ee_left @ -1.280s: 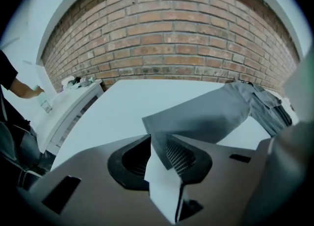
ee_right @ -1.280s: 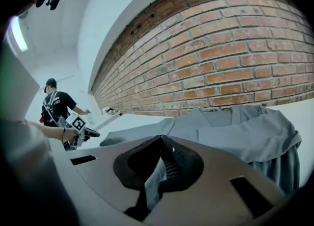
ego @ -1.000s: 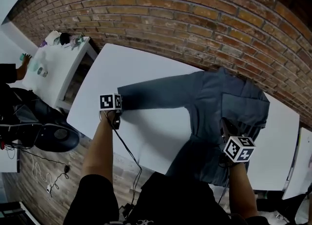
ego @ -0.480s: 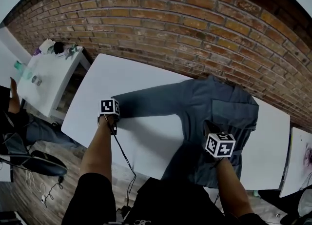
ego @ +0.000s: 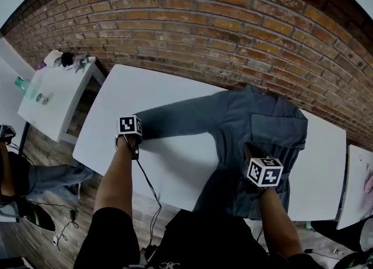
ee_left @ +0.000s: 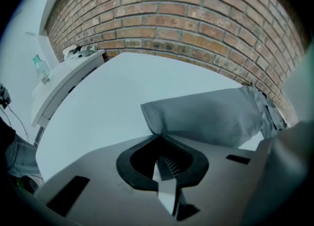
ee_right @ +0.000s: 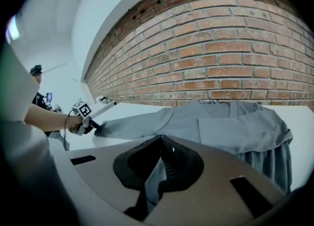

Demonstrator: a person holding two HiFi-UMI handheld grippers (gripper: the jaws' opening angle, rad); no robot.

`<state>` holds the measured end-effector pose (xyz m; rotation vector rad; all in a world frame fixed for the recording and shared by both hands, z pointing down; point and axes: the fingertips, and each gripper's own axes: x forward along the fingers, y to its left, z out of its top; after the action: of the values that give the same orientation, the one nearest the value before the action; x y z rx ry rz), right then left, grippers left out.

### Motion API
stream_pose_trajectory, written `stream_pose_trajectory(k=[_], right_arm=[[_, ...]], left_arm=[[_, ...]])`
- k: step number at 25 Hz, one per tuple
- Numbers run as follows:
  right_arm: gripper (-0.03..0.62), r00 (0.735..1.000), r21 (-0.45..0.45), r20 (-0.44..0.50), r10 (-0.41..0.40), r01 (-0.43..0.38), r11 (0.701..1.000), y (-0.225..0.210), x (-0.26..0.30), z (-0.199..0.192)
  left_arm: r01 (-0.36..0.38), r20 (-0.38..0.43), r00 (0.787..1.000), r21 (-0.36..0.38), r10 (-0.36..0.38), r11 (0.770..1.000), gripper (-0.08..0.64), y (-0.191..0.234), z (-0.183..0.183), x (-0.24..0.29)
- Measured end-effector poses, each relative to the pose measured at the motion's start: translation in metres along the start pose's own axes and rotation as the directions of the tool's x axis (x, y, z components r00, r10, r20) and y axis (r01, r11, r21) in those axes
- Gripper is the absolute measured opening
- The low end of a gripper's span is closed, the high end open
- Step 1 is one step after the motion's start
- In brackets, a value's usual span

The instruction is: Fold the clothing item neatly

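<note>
A grey long-sleeved shirt (ego: 256, 128) lies spread on the white table (ego: 151, 87), one sleeve (ego: 175, 122) stretched out to the left. My left gripper (ego: 137, 138) is at that sleeve's cuff. Its jaws have just been closing, and in the left gripper view the cuff (ee_left: 162, 122) runs into the left gripper (ee_left: 159, 144), which is pinched on it. My right gripper (ego: 252, 154) is at the shirt's near side, shut on a fold of grey fabric (ee_right: 153, 178). The right gripper view shows the shirt body (ee_right: 230, 127) and, far left, the left gripper (ee_right: 91, 123) on the cuff.
A brick wall (ego: 233, 17) runs behind the table. A smaller white table (ego: 52, 87) with a bottle and small items stands at the left. Another white surface (ego: 355, 180) adjoins at the right. A cable (ego: 148, 186) hangs from the left gripper. A person's leg (ego: 52, 177) shows lower left.
Both grippers stay at their spots on the shirt while the head view shifts slightly. The person at the left edge has moved toward the lower left.
</note>
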<state>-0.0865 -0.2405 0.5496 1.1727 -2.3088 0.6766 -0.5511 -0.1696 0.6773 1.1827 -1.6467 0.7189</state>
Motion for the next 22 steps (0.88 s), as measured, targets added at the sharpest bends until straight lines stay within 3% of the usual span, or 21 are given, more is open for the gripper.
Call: stream_pose_trajectory(k=[6, 10, 17, 22], right_arm=[[0.0, 1.0, 0.068, -0.001, 0.012, -0.012, 0.998, -0.009, -0.005, -0.013], [0.0, 1.0, 0.087, 0.01, 0.024, -0.024, 0.996, -0.012, -0.013, -0.016], [0.0, 0.997, 0.123, 0.058, 0.052, -0.059, 0.991, -0.027, -0.035, -0.012], [0.0, 0.994, 0.151, 0.077, 0.08, -0.091, 0.984, -0.044, -0.055, -0.016]], left_arm=[[0.049, 0.098, 0.994, 0.059, -0.054, 0.997, 0.017, -0.026, 0.03, -0.045], [0.069, 0.142, 0.985, 0.17, -0.094, 0.983, 0.017, -0.068, 0.051, -0.086], [0.101, 0.213, 0.958, 0.37, -0.19, 0.923, 0.017, -0.189, 0.078, -0.141], [0.163, 0.209, 0.937, 0.452, -0.282, 0.877, 0.017, -0.289, 0.076, -0.161]])
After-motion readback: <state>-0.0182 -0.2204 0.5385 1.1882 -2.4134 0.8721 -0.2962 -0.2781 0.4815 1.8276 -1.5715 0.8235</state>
